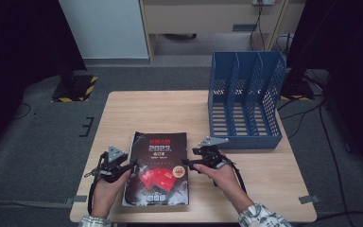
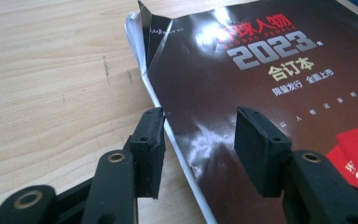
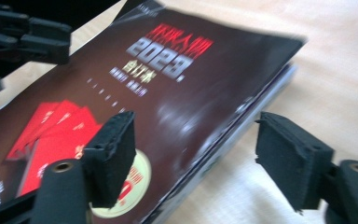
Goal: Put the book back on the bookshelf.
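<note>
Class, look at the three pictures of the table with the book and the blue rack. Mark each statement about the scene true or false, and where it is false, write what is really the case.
1. The black book lies flat on the table. True.
2. The blue file rack already holds the book. False: its compartments are empty, and the book lies in front of it to the left.
3. The left gripper straddles one long edge of the book with a gap between its pads. True.
4. The right gripper is clamped shut on the cover. False: its jaws stand open around the book's other long edge.
5. The cover shows "2023". True.
6. The cover's corner is intact. False: a far corner is torn and creased.
</note>
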Action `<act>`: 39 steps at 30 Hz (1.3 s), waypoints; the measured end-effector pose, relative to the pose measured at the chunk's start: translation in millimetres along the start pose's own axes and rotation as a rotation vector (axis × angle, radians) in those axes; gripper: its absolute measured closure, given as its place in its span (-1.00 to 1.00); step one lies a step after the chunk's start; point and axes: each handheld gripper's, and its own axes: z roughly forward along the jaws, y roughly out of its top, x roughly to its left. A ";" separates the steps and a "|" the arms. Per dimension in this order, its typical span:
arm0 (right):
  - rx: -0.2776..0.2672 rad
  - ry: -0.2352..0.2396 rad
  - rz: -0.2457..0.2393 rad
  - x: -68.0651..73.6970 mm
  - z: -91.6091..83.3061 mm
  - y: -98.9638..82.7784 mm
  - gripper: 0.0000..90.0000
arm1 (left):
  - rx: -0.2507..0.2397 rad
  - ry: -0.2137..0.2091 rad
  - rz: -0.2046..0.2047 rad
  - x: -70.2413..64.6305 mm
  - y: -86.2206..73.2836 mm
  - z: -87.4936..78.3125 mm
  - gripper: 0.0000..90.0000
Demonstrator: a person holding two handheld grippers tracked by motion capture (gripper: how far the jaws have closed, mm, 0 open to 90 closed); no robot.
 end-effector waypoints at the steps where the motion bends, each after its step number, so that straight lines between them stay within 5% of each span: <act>1: 0.007 0.005 -0.006 1.2 2.1 -2.2 -0.39 | 0.003 0.002 -0.001 0.2 -0.8 -0.3 0.17; 4: 0.027 0.003 -0.024 3.8 9.2 -6.9 -0.41 | 0.018 0.007 -0.009 1.7 -2.3 0.6 0.14; 14: 0.022 0.063 0.025 1.8 16.1 -12.3 -0.36 | 0.032 0.002 -0.022 1.9 -4.0 4.9 0.10; 25: 0.033 0.059 0.020 2.3 21.6 -16.1 -0.38 | 0.034 -0.038 -0.021 0.5 -4.5 7.6 0.13; 32: 0.007 0.059 0.017 10.4 15.6 -7.1 -0.38 | 0.026 -0.054 -0.036 3.4 -6.7 8.0 0.12; 39: 0.019 0.119 -0.011 23.1 22.7 8.0 -0.39 | 0.010 -0.040 -0.029 1.8 -9.5 6.9 0.13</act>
